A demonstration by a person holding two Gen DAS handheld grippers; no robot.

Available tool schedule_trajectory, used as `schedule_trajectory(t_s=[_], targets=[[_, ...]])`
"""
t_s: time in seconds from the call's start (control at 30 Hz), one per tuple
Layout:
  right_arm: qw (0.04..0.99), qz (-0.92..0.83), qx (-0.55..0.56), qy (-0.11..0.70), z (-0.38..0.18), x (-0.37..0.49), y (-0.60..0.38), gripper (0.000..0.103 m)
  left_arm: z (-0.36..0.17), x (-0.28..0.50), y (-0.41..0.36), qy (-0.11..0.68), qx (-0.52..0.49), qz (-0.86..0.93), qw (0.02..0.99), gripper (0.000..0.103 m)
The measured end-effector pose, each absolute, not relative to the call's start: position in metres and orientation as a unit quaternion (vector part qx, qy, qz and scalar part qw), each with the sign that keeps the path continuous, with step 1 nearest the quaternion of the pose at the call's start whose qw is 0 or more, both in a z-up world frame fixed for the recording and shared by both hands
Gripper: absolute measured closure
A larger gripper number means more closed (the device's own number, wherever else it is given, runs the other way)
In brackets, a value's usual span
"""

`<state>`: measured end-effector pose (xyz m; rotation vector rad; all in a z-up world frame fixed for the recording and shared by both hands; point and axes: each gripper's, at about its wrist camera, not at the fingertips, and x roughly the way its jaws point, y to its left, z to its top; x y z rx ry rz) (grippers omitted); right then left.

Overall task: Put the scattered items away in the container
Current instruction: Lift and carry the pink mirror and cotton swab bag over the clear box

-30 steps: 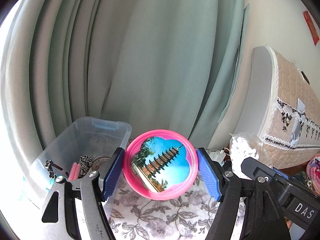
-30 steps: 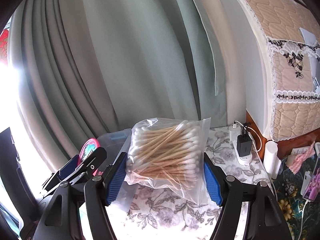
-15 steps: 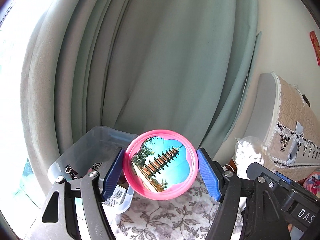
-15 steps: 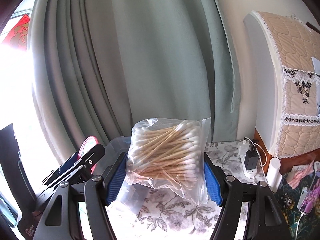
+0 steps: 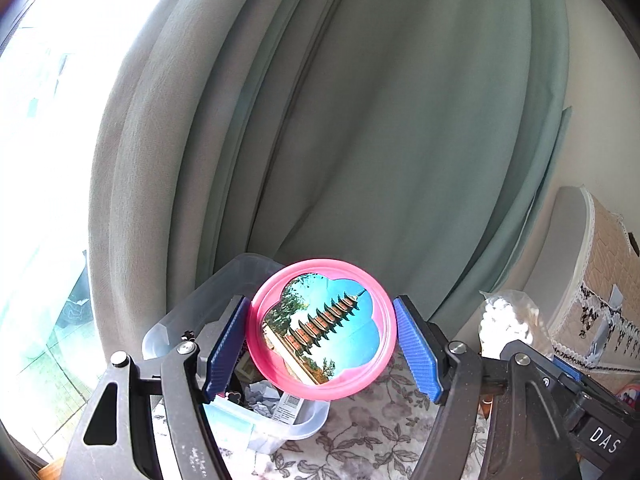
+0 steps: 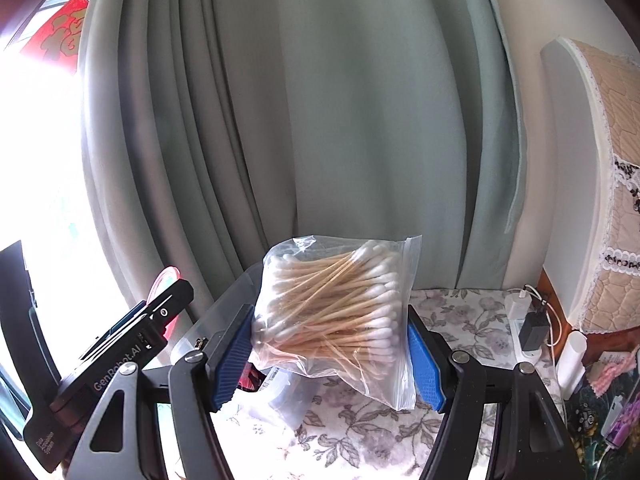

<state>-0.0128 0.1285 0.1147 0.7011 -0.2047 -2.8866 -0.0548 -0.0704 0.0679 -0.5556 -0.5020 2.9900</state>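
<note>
We are looking at two of the task's things, both lifted off the table. The round pink disc [image 5: 321, 331] with a pagoda picture on its face is sitting clamped between the blue pads of the left gripper [image 5: 322, 346], standing nearly upright above the near rim of the clear plastic container [image 5: 298, 424]. The zip bag of cotton swabs [image 6: 334, 312] is hanging pinched between the pads of the right gripper [image 6: 332, 356], just right of the same container [image 6: 230, 306]. Inside the container we are seeing small odds and ends and a barcode label, too cramped to name. The container is resting on a floral tablecloth [image 6: 352, 436]. Behind everything a grey-green curtain [image 6: 340, 120] is hanging; at the right a quilted cover [image 6: 608, 160] is draping an appliance, with a power strip [image 6: 528, 332] beside it.
</note>
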Motion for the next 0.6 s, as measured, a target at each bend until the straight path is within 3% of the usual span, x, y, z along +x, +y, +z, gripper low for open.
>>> schedule_trajectory(t_s=[0.6], targets=[[0.130,-0.938,0.322,-0.025,0.039,-0.090,0.067,0.030,-0.001,-0.099,-0.143,-0.201,-0.227,0.952,-0.026,0.029]])
